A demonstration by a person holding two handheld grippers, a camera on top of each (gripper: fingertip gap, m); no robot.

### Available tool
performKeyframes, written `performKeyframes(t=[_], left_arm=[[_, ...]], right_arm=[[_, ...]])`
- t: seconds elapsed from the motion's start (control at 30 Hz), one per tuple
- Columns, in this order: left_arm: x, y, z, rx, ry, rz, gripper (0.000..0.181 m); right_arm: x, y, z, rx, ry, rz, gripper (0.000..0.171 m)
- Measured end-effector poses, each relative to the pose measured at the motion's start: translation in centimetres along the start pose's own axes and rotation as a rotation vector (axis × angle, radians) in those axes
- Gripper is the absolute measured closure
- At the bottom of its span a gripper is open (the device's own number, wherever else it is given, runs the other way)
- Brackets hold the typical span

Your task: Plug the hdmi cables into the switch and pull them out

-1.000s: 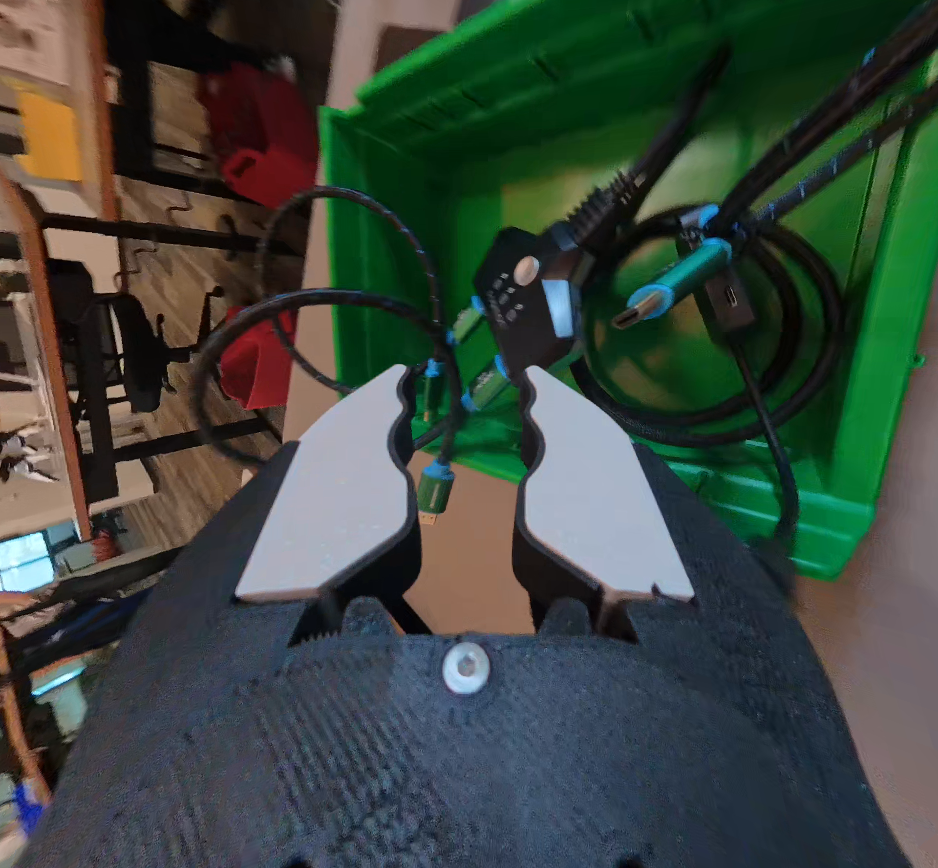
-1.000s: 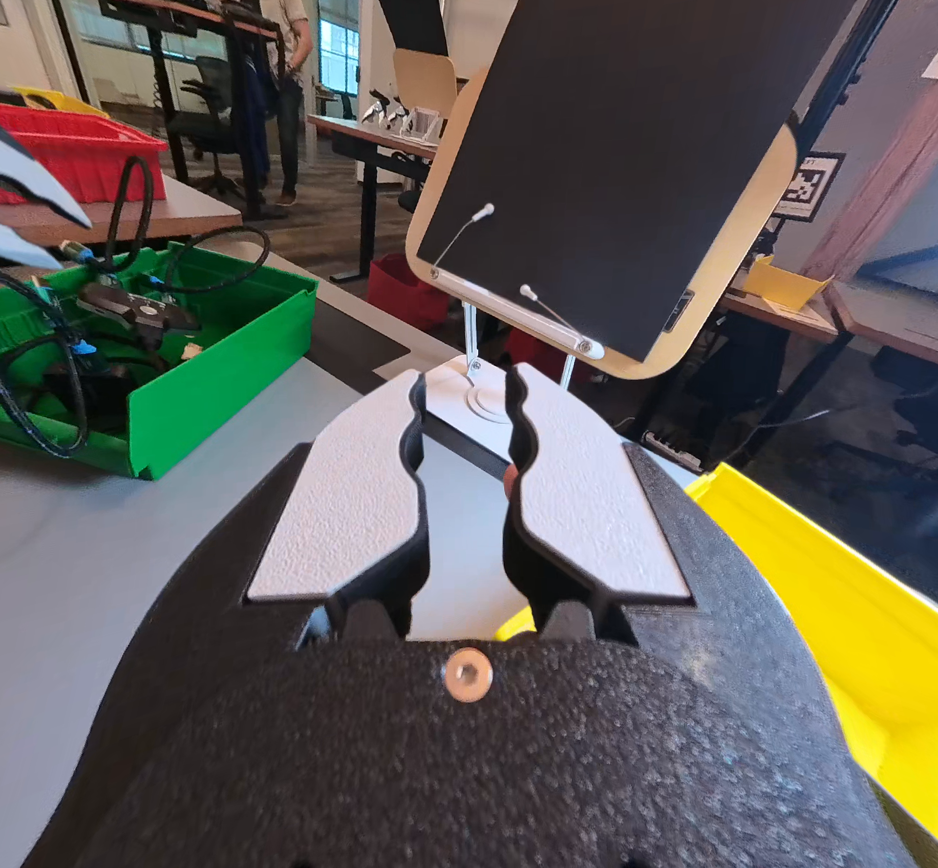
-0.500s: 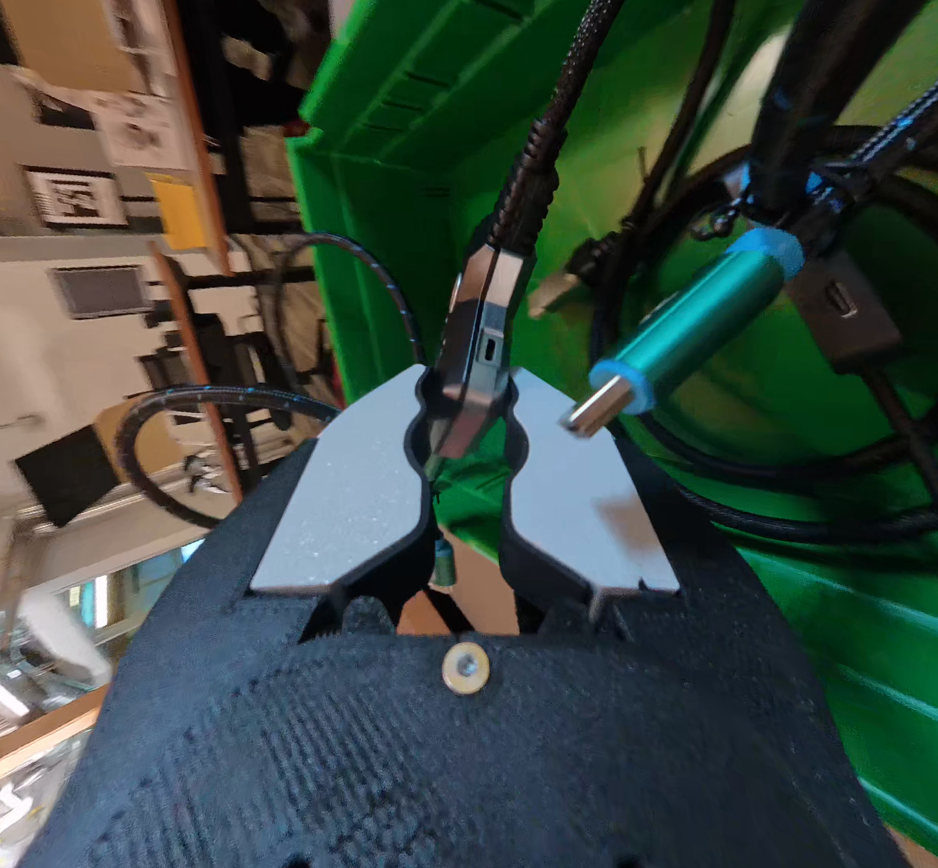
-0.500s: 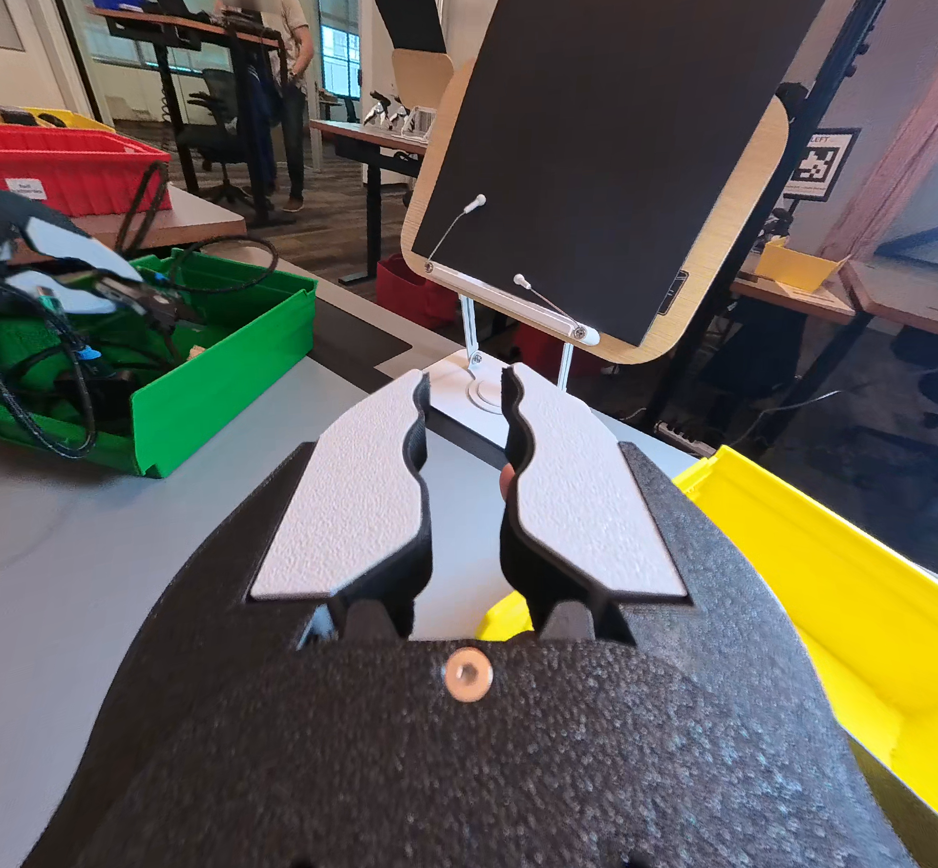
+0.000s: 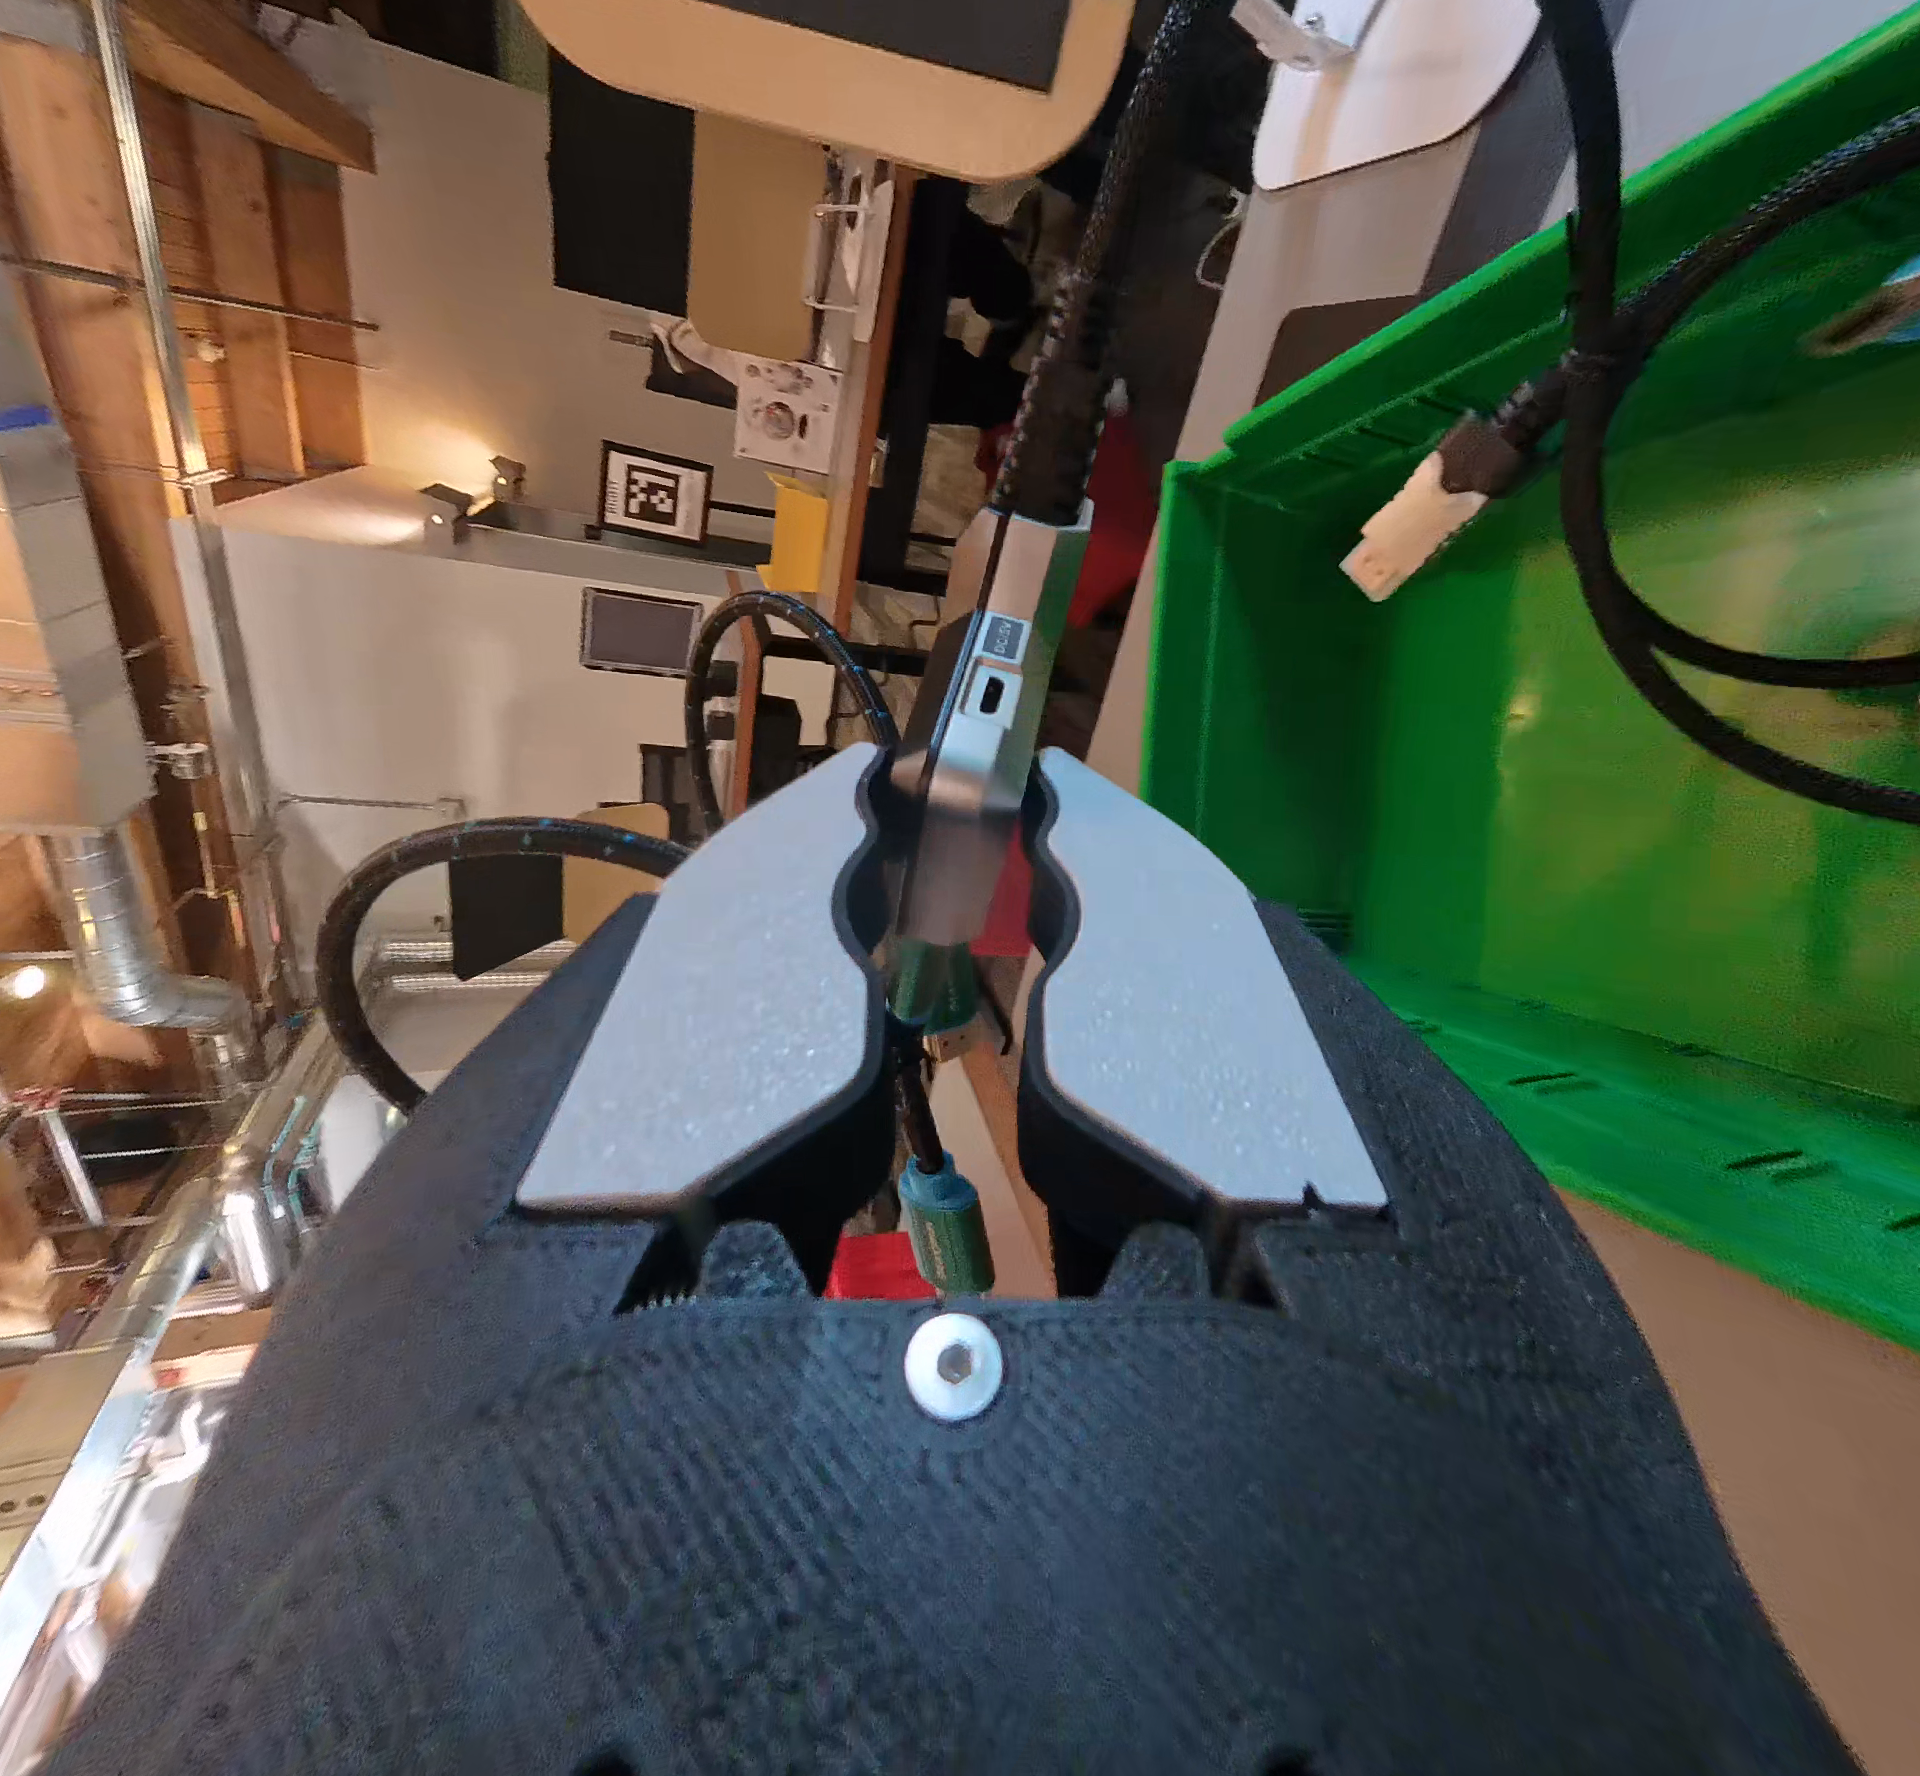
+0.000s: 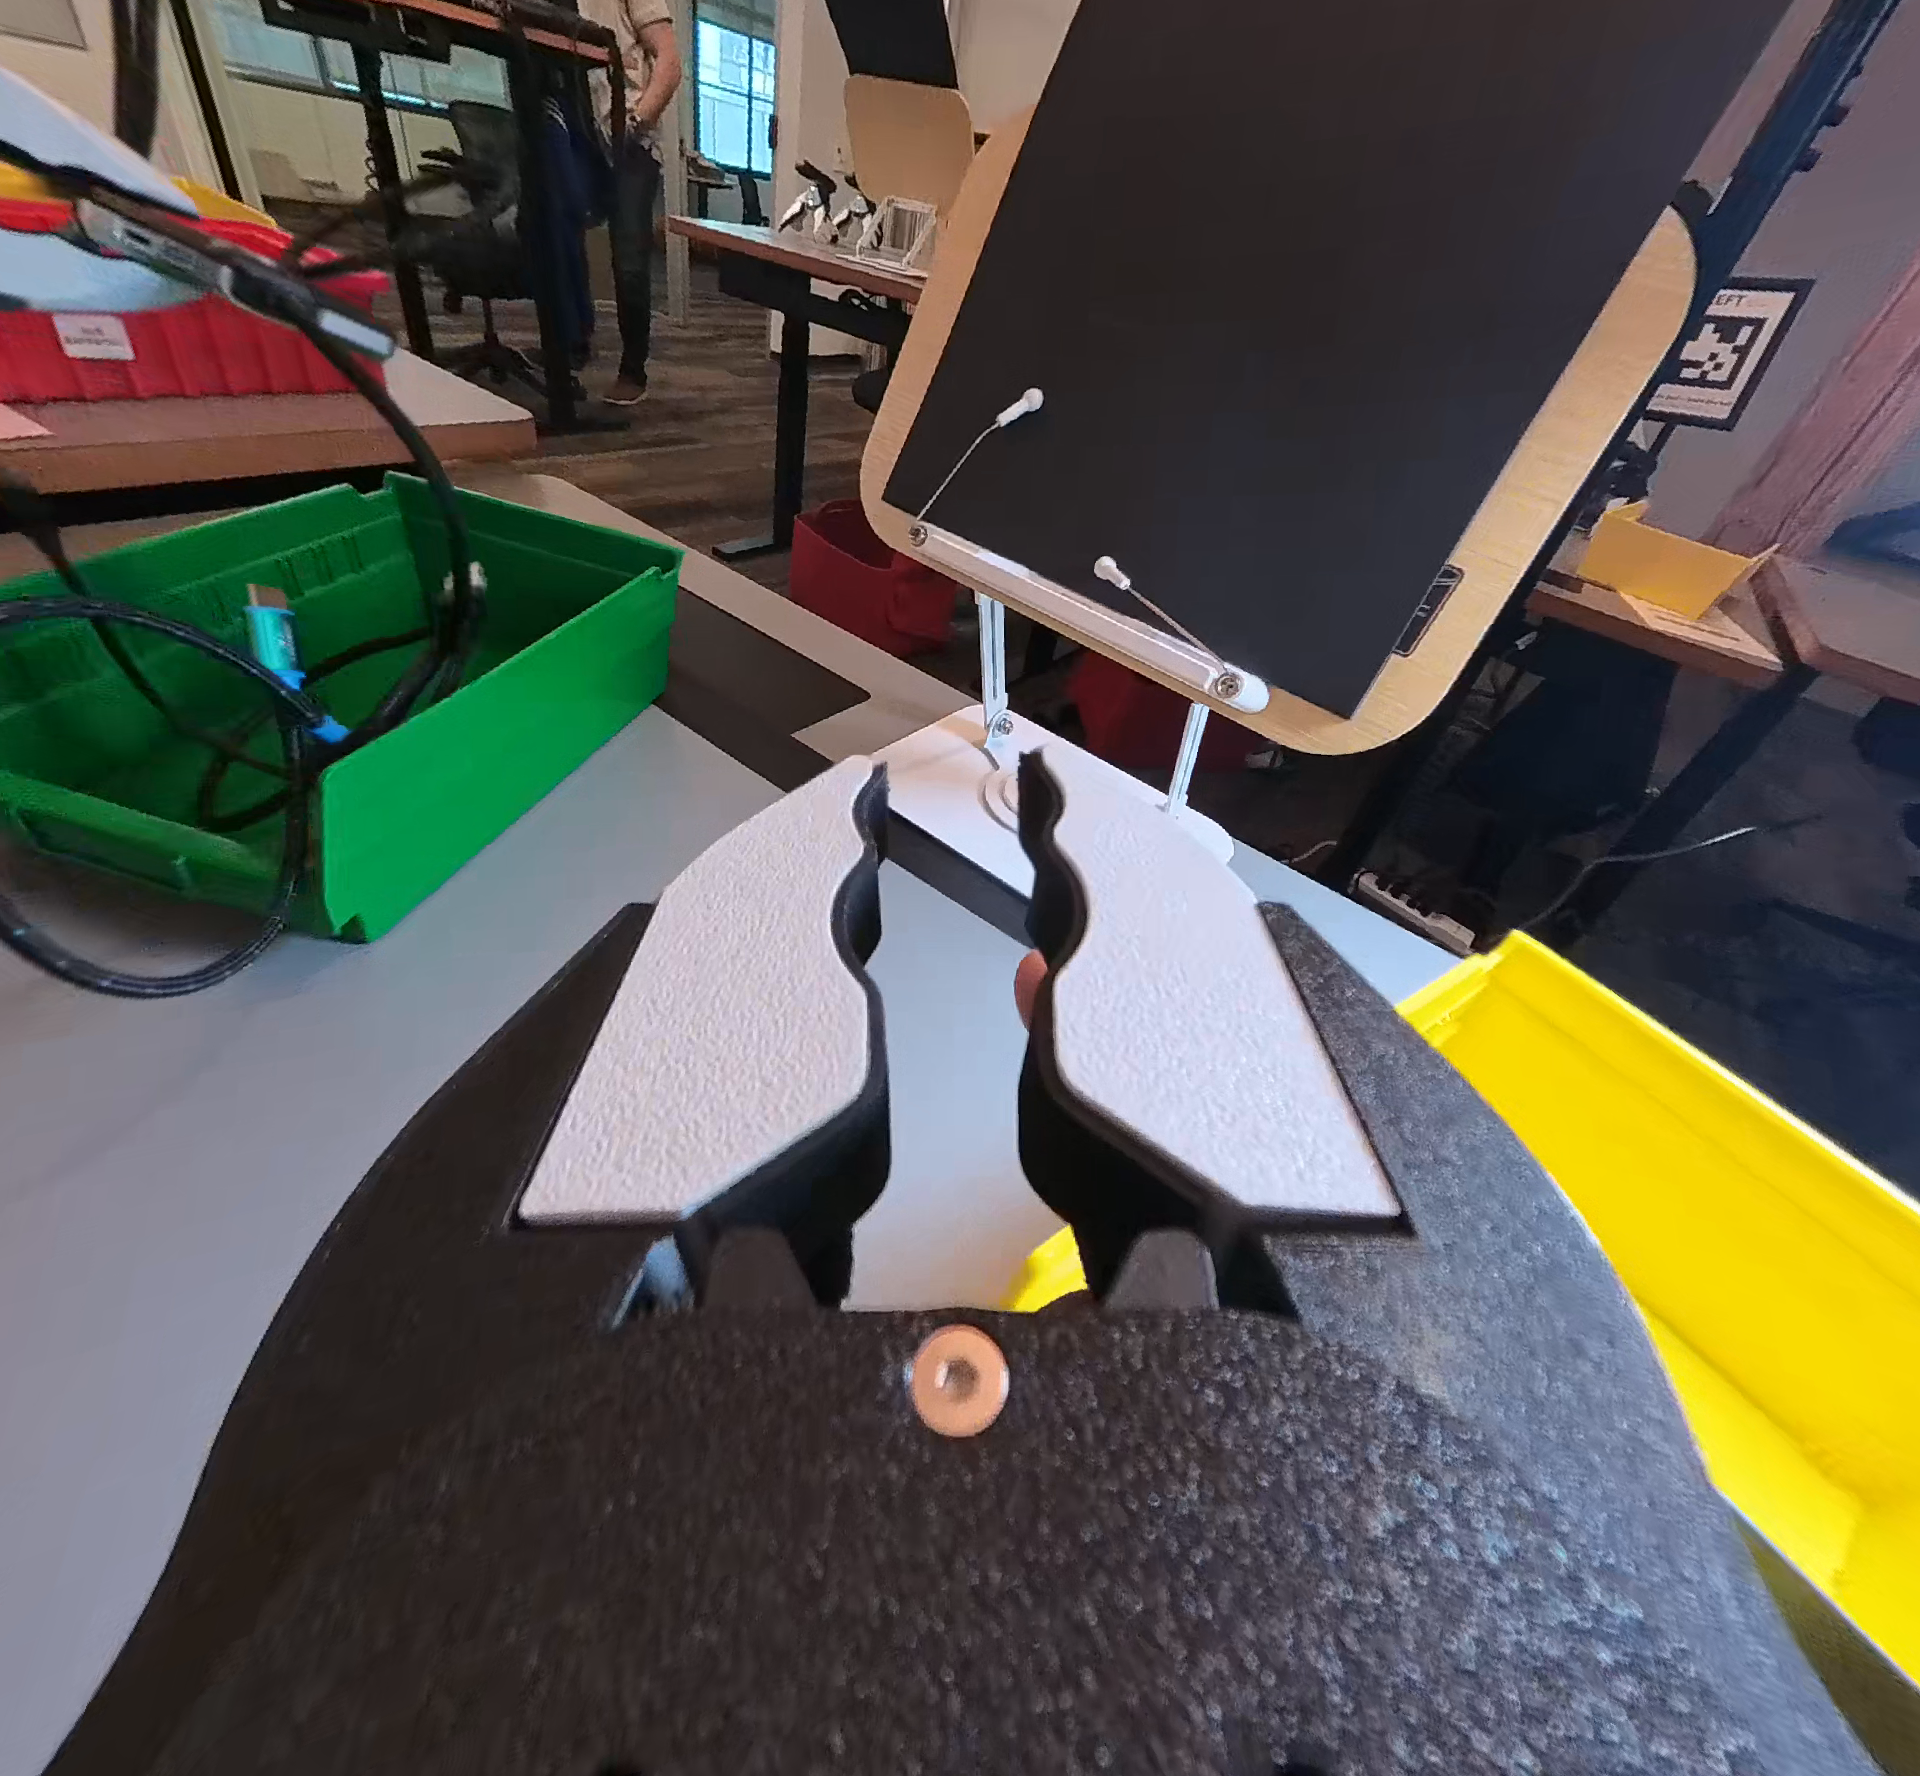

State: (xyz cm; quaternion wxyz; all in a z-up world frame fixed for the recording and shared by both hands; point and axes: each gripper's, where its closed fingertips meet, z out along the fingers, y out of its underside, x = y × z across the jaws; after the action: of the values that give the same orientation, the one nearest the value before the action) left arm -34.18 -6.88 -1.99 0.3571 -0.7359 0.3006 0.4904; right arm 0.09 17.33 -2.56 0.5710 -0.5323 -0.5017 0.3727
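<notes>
— Where's the slim grey metal HDMI switch (image 5: 971, 770)?

— Clamped in your left gripper (image 5: 956, 827), lifted beside the green plastic bin (image 5: 1340, 687), long axis pointing away along the fingers.

— And the next plug?

— The teal-shelled HDMI plug (image 6: 272, 637) stands in that bin, far left of your right gripper (image 6: 951, 827), which is parted and holds nothing.

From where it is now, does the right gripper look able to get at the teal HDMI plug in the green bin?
Probably yes: the right gripper is open and empty, and the teal HDMI plug stands exposed among cables.
</notes>
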Motion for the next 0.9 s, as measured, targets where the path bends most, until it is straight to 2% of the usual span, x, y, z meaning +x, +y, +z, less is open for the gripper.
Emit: performKeyframes(t=[0.1,0.37,0.5,0.7,0.9], left_arm=[[-1.4,0.1,-0.2,-0.037,-0.057,0.051,0.157],[-6.4,1.3,-1.6,-0.111,-0.22,0.006,0.156],[-7.5,1.6,-2.1,-0.116,-0.247,-0.024,0.155],[-3.4,2.2,0.1,-0.166,-0.097,-0.004,0.156],[3.2,0.9,3.6,-0.102,0.12,-0.078,0.157]], right_arm=[[-0.5,0.7,0.2,-0.025,-0.017,-0.014,0.148],[-1.2,1.2,0.5,-0.045,-0.043,-0.029,0.148],[-1.8,1.6,0.8,-0.058,-0.061,-0.037,0.148],[-3.0,2.0,1.2,-0.076,-0.098,-0.06,0.148],[-3.8,2.5,1.3,-0.091,-0.127,-0.076,0.148]])
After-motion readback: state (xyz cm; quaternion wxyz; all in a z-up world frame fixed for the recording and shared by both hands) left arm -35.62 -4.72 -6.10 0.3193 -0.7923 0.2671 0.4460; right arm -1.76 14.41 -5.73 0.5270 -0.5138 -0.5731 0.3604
